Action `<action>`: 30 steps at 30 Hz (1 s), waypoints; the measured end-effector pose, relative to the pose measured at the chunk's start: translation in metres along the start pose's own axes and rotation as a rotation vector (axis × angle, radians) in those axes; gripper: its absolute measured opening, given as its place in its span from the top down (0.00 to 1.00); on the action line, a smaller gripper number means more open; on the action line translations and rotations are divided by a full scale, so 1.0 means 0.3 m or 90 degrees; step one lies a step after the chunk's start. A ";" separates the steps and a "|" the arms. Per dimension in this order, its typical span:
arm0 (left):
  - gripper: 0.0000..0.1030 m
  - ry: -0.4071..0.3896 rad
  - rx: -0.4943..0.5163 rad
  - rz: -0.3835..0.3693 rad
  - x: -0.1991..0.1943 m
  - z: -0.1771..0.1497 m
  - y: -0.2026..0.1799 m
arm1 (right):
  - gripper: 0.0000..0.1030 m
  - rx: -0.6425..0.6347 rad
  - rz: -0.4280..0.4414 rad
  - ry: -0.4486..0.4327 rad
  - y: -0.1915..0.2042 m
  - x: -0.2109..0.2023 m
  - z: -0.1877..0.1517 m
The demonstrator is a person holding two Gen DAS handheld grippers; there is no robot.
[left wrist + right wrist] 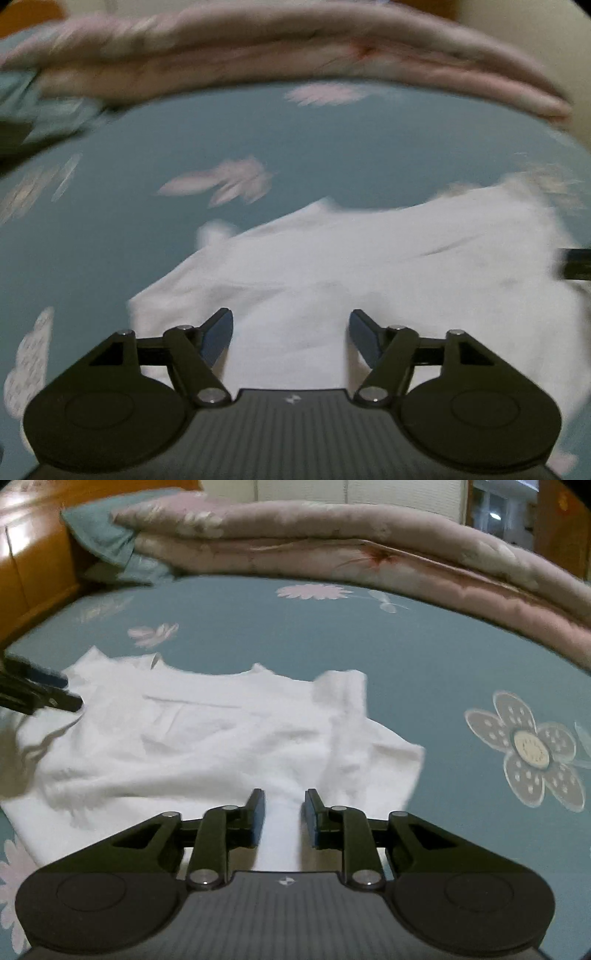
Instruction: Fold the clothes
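Ahead of the black gripper fingers (255, 814) with blue pads lies a plain white garment (207, 738). Under it, the teal bedsheet (295, 635) carries pink and grey-white flowers. Beyond lies a dusty-pink floral quilt (332, 554).

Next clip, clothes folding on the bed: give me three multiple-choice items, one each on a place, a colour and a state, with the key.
1. Where does the folded quilt lie?
A. along the far edge of the bed
B. on the white garment
C. on the floor

2. What colour is the bedsheet?
A. red
B. teal with flowers
C. black

3. How does the left claw stand?
A. shut on the quilt
B. open over the white garment
C. shut on a pillow

Key: A, it lies behind the bare sheet; B, flowers printed on teal; B, nothing pinched.
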State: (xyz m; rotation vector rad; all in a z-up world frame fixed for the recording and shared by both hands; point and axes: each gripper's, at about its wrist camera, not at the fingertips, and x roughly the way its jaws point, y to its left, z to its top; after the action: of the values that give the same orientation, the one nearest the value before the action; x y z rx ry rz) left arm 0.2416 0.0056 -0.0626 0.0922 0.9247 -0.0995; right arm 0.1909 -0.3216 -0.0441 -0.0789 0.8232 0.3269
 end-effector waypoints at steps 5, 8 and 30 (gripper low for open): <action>0.40 0.009 -0.033 -0.020 0.018 0.004 0.086 | 0.73 0.054 -0.018 -0.001 -0.081 -0.023 -0.024; 0.41 0.009 -0.037 0.027 0.013 0.024 0.087 | 0.71 0.056 -0.025 0.000 -0.075 -0.025 -0.024; 0.33 -0.019 -0.068 0.065 -0.063 0.014 0.127 | 0.48 0.100 0.120 -0.013 0.092 -0.115 -0.052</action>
State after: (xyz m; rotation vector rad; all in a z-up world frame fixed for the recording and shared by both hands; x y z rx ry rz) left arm 0.2385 0.0438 -0.0437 0.0378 0.8929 0.0428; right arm 0.1495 -0.3074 -0.0279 0.1488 0.8351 0.4379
